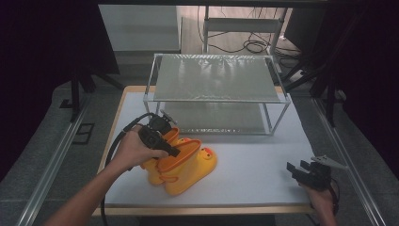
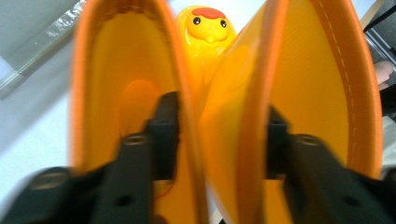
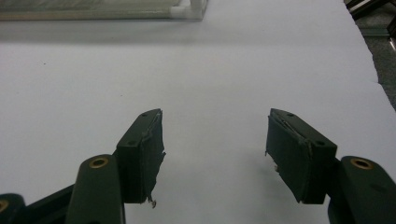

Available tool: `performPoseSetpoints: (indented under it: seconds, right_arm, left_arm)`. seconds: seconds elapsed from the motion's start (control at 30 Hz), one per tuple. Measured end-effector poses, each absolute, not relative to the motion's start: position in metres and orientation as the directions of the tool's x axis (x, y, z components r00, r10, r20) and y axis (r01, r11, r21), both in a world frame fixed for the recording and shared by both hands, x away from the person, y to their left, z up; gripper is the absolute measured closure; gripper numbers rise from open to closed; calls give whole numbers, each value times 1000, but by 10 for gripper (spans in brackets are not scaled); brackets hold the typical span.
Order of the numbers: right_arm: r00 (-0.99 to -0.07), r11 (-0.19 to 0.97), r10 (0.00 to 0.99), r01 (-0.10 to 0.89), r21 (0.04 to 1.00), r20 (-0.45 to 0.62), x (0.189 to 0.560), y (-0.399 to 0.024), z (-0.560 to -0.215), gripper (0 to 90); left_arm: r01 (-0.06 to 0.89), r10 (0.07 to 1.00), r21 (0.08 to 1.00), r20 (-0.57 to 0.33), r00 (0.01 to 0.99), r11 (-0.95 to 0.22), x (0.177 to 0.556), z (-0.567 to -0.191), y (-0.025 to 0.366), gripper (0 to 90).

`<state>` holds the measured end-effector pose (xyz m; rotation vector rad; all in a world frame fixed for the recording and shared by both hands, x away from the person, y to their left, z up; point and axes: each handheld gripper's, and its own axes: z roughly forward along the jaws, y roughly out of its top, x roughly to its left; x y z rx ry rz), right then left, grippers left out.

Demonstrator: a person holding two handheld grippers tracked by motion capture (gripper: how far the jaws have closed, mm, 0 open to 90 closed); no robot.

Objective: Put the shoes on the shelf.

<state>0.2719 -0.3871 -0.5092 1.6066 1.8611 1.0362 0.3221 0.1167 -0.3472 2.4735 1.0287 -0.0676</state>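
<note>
1. left claw (image 1: 175,151) grips the adjoining walls of two yellow duck boots (image 1: 181,165), one jaw inside each shaft.
2. boots stand on the white bench (image 1: 254,155), near its front left, before the wire shelf (image 1: 214,77).
3. right claw (image 3: 215,154) open, nothing between its jaws, low over the bench.

Two yellow boots (image 1: 181,165), one shelf rack (image 1: 214,92).

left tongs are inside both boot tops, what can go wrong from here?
1. The left tongs have one jaw in each yellow boot, pinching only the two thin inner walls; a boot may slip on lifting.
2. The soft walls already bow inward, so the pair could sag or twist.
3. The wire shelf stands just behind; a swinging boot might hit its frame.
</note>
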Motion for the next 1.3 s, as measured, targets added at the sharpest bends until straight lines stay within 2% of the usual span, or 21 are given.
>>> performPoseSetpoints:
  seconds: [0.07, 0.13, 0.47, 0.6, 0.87, 1.3]
  right_arm:
    - [-204, 30, 971, 617, 786, 123, 272, -387, -509, 363]
    - [-202, 29, 972, 618, 786, 123, 272, -388, -509, 364]
    - [-196, 28, 973, 620, 784, 121, 273, -388, -510, 366]
    - [-194, 24, 973, 619, 785, 124, 272, -389, -509, 366]
    - [-195, 20, 973, 615, 789, 126, 272, -390, -509, 366]
    - [-196, 15, 972, 612, 790, 133, 272, -391, -508, 366]
  left_arm:
    - [692, 667, 400, -226, 710, -601, 323, -348, 119, 782]
    - [699, 669, 403, -241, 704, -590, 325, -348, 122, 816]
    - [719, 661, 457, -314, 681, -524, 336, -346, 128, 822]
    - [712, 640, 456, -332, 693, -535, 338, -340, 123, 821]
    - [668, 580, 505, -347, 737, -547, 330, -316, 102, 822]
    - [627, 521, 513, -355, 776, -586, 335, -276, 58, 822]
